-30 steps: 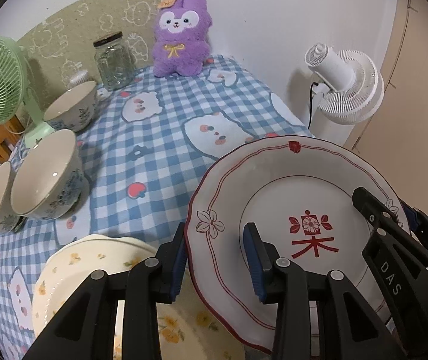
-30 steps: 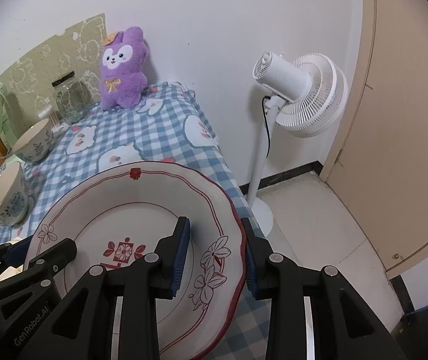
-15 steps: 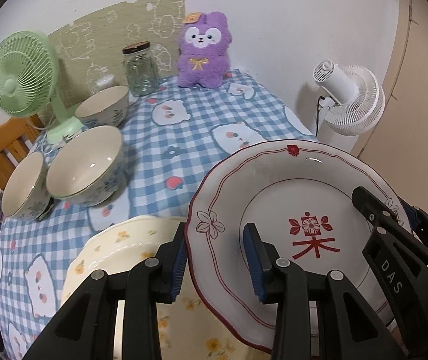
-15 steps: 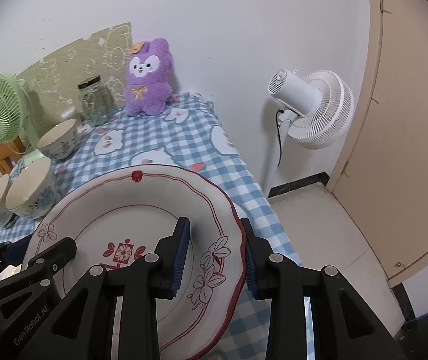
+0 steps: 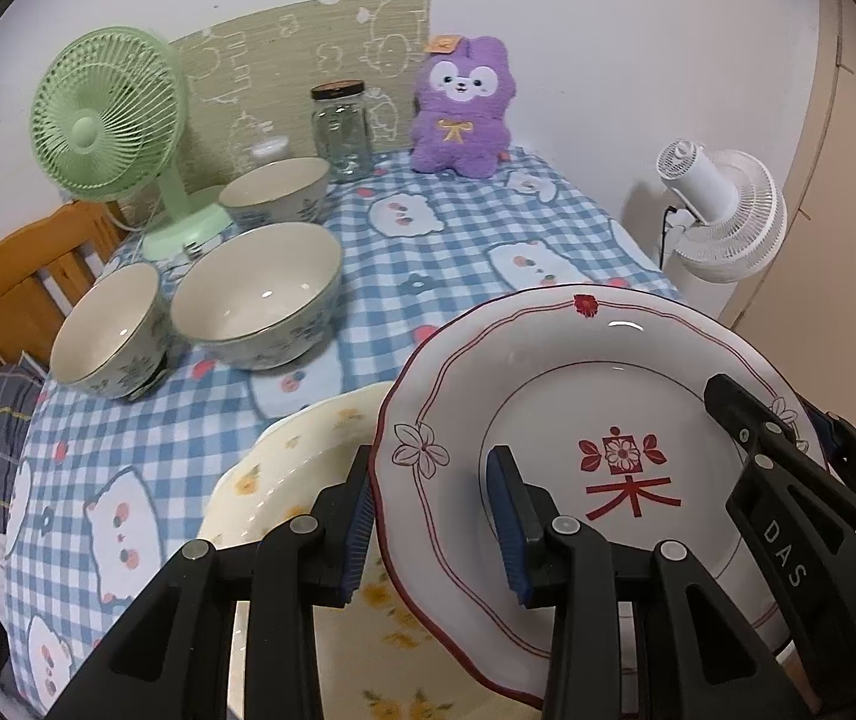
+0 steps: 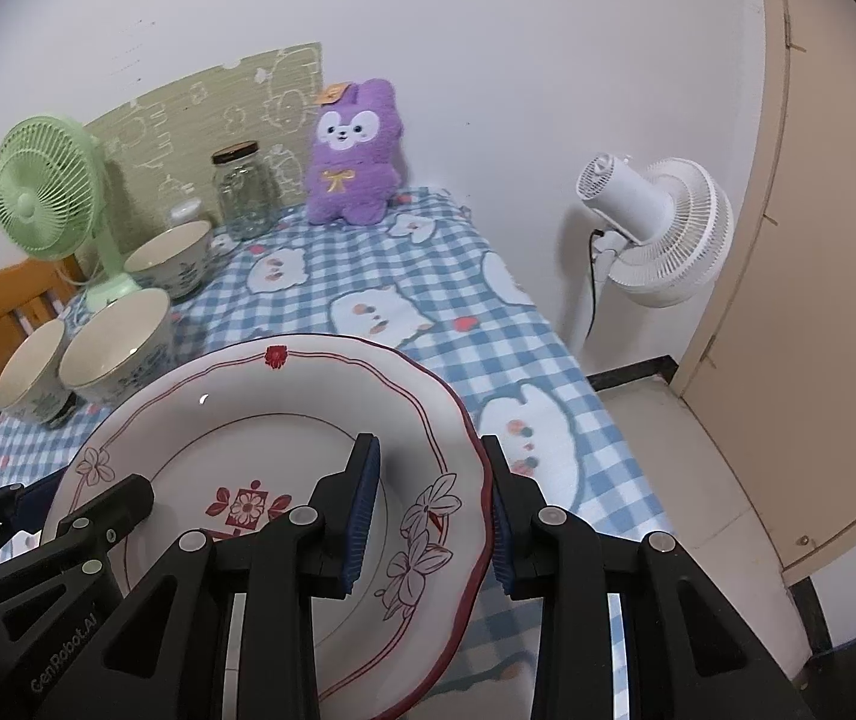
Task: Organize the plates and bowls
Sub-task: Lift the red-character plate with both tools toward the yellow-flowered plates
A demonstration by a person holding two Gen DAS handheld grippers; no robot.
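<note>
A white plate with a red rim and red flower mark (image 5: pixel 596 396) (image 6: pixel 284 414) is held in the air above the table. My left gripper (image 5: pixel 434 522) is shut on its left rim and my right gripper (image 6: pixel 431 516) is shut on its right rim. A cream plate with yellow flowers (image 5: pixel 302 474) lies on the checked tablecloth below the left gripper. Three cream bowls with blue flowers stand at the left: a large one (image 5: pixel 257 294) (image 6: pixel 116 342), a small one (image 5: pixel 107 330) (image 6: pixel 29 369) and a far one (image 5: pixel 275 189) (image 6: pixel 170 258).
A green desk fan (image 5: pixel 107 120), a glass jar (image 5: pixel 341 132) and a purple plush toy (image 5: pixel 461 105) stand along the back of the table (image 5: pixel 428 240). A white floor fan (image 6: pixel 656 228) stands off the table's right edge, beside a door. A wooden chair (image 5: pixel 14 282) is at the left.
Both grippers have risen and drawn back with the red-rimmed plate between them. More of the table and the bowls shows now. The cream plate lies further under the held plate.
</note>
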